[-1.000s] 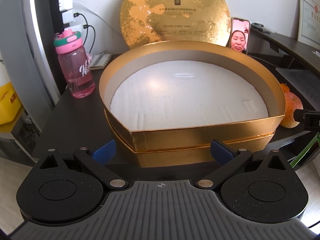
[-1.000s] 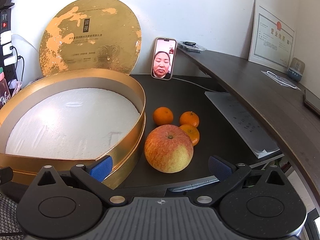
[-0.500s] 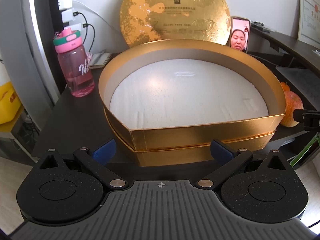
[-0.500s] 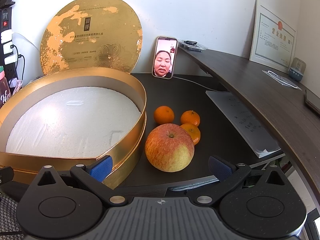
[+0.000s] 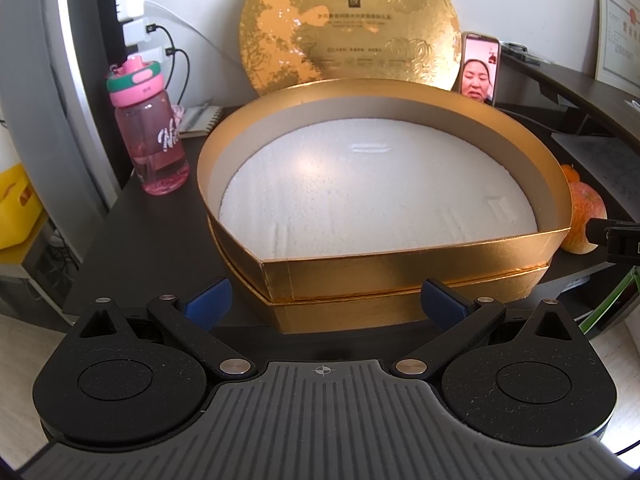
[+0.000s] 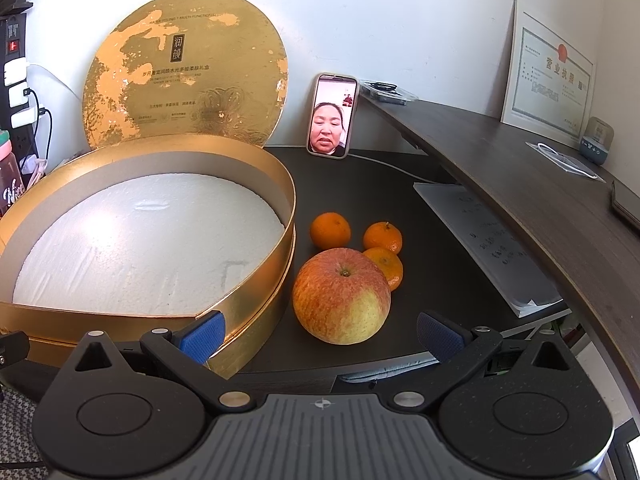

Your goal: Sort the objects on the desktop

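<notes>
A big gold box (image 5: 400,268) (image 6: 256,308) with a white foam floor lies open on the dark desk (image 5: 152,240) (image 6: 432,248). To its right sit a red-yellow apple (image 6: 342,296) (image 5: 584,216) and three small oranges (image 6: 330,230), close together. My right gripper (image 6: 320,330) is open just in front of the apple, nothing between its fingers. My left gripper (image 5: 326,300) is open at the box's near wall, holding nothing.
The gold round lid (image 5: 352,28) (image 6: 184,68) leans on the back wall. A pink water bottle (image 5: 148,128) stands left of the box. A phone (image 6: 332,116) is propped at the back, papers (image 6: 488,240) lie right of the fruit, and a raised shelf (image 6: 540,184) runs along the right.
Both views have drifted slightly closer to the desk; the apple sits a little nearer my right gripper. Nothing was taken hold of or moved.
</notes>
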Demonstrator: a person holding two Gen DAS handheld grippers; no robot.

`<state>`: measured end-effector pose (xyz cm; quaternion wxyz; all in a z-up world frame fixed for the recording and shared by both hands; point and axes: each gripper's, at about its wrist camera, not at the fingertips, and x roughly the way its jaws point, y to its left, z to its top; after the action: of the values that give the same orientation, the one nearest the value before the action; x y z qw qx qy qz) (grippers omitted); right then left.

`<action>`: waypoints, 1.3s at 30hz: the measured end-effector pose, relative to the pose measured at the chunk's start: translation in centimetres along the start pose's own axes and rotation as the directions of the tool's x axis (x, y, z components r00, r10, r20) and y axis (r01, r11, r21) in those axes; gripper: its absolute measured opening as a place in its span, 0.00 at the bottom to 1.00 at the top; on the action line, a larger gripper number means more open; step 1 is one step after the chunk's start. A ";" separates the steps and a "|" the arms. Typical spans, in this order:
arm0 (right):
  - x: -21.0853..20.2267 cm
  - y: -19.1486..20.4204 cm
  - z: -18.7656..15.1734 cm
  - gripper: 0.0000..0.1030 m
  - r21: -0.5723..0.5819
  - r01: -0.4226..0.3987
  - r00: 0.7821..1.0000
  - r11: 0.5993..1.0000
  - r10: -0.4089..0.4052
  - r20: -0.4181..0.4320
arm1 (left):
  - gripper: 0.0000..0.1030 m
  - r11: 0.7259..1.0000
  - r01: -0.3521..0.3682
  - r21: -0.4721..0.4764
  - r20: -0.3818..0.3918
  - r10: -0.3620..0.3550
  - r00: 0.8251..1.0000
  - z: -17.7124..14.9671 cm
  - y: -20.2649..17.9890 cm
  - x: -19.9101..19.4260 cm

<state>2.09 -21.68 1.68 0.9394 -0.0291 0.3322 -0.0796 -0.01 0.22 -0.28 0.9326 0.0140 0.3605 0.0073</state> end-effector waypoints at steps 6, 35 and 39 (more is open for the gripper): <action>0.0 0.0 0.0 1.00 0.000 -0.001 1.000 1.000 0.001 -0.002 | 1.00 1.000 0.001 0.003 0.000 -0.001 1.000 0.0 -0.1 0.0; 1.5 -2.2 -0.8 1.00 0.082 -0.051 0.998 0.995 0.053 -0.022 | 0.98 0.997 0.060 0.046 -0.012 -0.060 0.998 -0.4 -1.0 0.3; 1.7 -3.3 -1.3 1.00 0.100 -0.097 0.995 0.990 0.095 0.029 | 0.97 0.992 0.107 0.072 -0.022 -0.106 0.994 -0.4 -1.8 0.5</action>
<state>2.11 -25.17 -0.04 0.9463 0.0338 0.3174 -0.0506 0.09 -1.58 -0.97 0.9273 0.0290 0.3691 -0.0557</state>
